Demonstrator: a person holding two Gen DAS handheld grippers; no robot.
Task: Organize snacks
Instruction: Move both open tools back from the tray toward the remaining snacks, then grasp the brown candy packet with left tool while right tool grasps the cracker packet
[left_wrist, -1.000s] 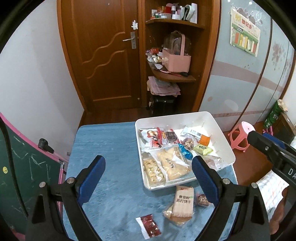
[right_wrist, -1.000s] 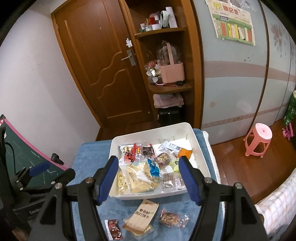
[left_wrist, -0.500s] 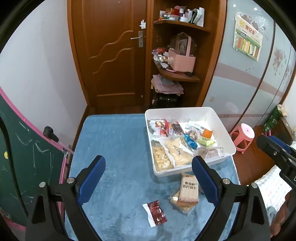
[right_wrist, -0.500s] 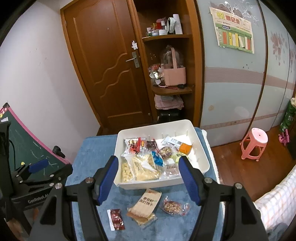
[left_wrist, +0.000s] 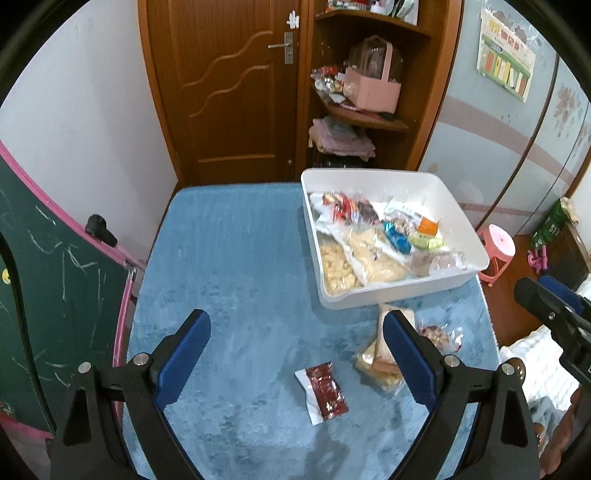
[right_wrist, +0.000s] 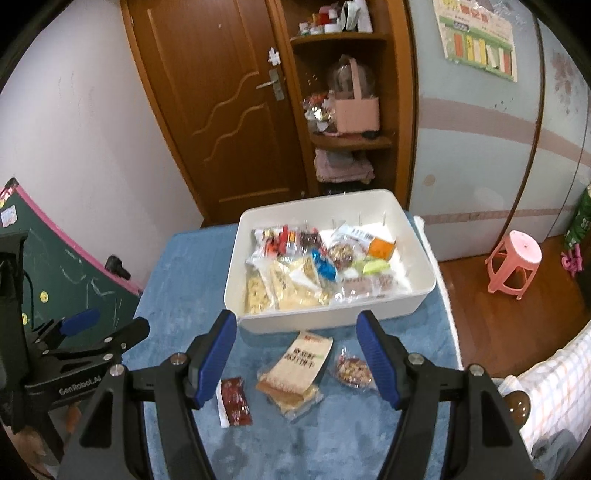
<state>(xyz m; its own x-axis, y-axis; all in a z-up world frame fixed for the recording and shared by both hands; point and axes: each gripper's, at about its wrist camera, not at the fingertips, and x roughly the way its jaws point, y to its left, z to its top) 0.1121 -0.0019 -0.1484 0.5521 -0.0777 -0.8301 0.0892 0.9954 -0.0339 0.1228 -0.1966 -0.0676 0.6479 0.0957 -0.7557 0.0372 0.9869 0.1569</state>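
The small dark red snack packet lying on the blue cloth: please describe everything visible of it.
The small dark red snack packet is a flat, glossy plastic sachet with a white sealed edge. It lies flat on the blue plush cloth, outside the white plastic bin, apart from the other loose packs. Nothing grips it.

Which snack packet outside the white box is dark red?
The small dark red sachet with white edges, leftmost of the loose packets; the cracker pack is beige and the nut packet transparent.
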